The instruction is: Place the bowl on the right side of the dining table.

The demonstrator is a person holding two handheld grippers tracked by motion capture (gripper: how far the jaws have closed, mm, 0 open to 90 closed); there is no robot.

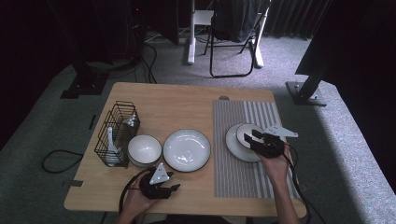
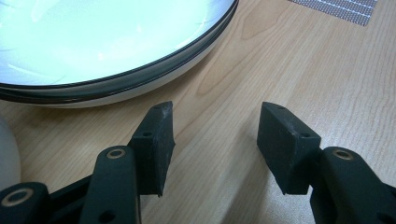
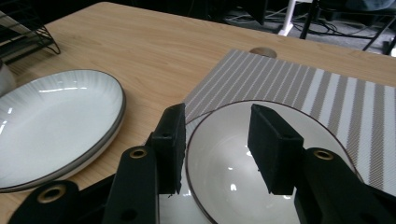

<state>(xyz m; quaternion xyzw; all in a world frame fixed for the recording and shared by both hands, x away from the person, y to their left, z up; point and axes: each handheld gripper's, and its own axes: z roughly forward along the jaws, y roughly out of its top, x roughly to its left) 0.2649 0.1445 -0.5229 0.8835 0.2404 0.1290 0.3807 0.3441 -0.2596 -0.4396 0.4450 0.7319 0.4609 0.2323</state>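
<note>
While the right gripper [image 3: 215,144] hovers with jaws apart astride the near rim of the small bowl [image 3: 243,172], that round bowl sits upright, mouth up, on a plate [image 1: 232,140] on the striped mat [image 1: 243,177]; left gripper [image 2: 215,147] gapes over bare table [image 2: 289,60].

Dim, dark-edged high view; glare whitens the plate [image 2: 93,37]; close tongs slightly soft.
</note>
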